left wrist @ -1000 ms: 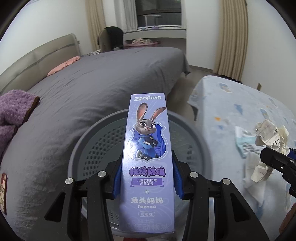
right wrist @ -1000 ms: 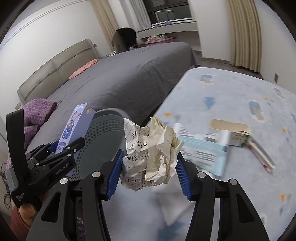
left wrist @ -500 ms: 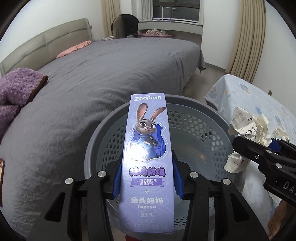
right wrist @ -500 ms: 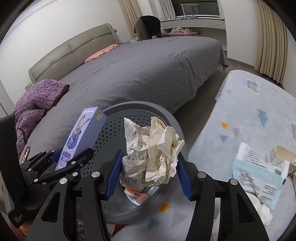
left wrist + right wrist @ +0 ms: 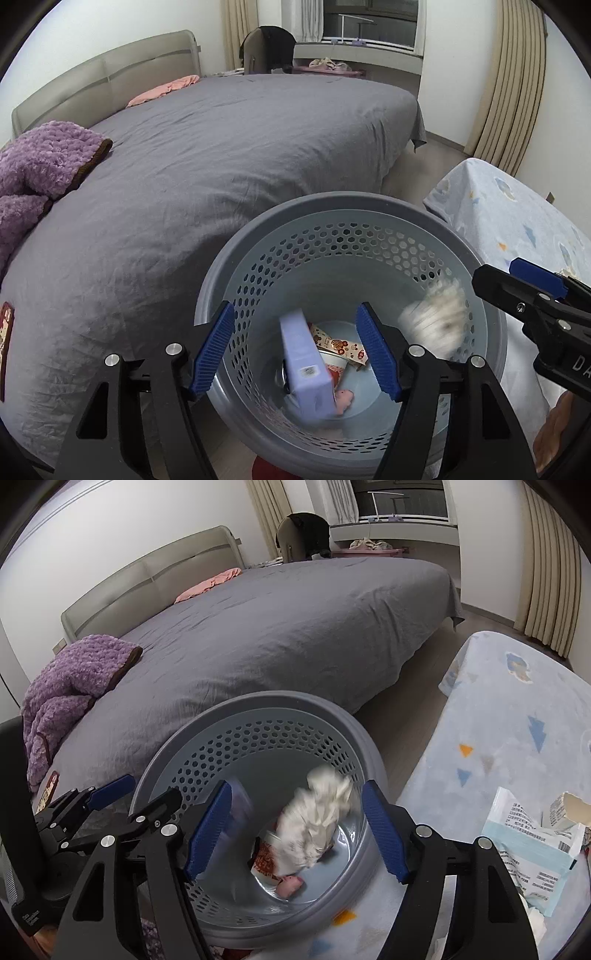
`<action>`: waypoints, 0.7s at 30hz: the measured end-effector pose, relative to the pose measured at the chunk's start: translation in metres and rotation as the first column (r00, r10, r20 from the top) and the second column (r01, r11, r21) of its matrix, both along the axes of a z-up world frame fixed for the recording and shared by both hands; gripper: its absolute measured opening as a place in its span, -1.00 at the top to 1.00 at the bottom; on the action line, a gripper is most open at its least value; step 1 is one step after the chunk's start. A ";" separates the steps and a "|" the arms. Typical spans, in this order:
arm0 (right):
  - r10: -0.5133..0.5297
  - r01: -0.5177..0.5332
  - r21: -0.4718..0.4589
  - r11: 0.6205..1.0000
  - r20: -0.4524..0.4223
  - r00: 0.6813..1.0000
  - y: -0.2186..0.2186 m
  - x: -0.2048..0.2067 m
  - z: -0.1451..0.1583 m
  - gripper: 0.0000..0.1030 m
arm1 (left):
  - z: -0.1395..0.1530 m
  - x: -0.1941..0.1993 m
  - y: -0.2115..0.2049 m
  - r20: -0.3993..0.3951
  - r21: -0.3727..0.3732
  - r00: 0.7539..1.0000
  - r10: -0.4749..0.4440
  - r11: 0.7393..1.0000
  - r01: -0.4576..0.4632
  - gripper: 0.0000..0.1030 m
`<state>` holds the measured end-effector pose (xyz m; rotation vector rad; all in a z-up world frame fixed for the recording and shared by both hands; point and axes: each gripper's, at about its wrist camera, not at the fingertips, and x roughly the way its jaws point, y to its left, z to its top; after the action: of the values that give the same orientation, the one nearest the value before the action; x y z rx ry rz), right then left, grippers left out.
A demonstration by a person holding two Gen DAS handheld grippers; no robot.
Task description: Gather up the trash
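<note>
Trash basket (image 5: pixel 347 218) is seen at lower centre; purple box (image 5: pixel 306 365) and crumpled paper (image 5: pixel 317 823) are blurred inside it, beneath the spread, empty left gripper (image 5: pixel 295 354) and right gripper (image 5: pixel 295 834).

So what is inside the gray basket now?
Inside the basket: a purple box, blurred crumpled paper, printed wrappers and a small pink thing. Whatever lies under them is covered.

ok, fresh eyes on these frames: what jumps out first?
The grey perforated basket fills the foreground beside the grey bed. Inside it, a blurred purple box and crumpled paper sit below the open left gripper and right gripper.
</note>
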<state>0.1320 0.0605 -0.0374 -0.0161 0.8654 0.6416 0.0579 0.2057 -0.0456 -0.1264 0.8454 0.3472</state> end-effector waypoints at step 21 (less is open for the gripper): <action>-0.028 0.028 -0.021 0.999 0.010 1.000 -0.003 -0.007 0.000 -0.36 | 0.005 -0.005 0.006 0.011 0.011 1.000 0.022 1.000 -0.022 -0.62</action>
<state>0.1251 0.0573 -0.0377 -0.0262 0.8613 0.6053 0.0524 0.2115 -0.0409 -0.1269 0.8320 0.3720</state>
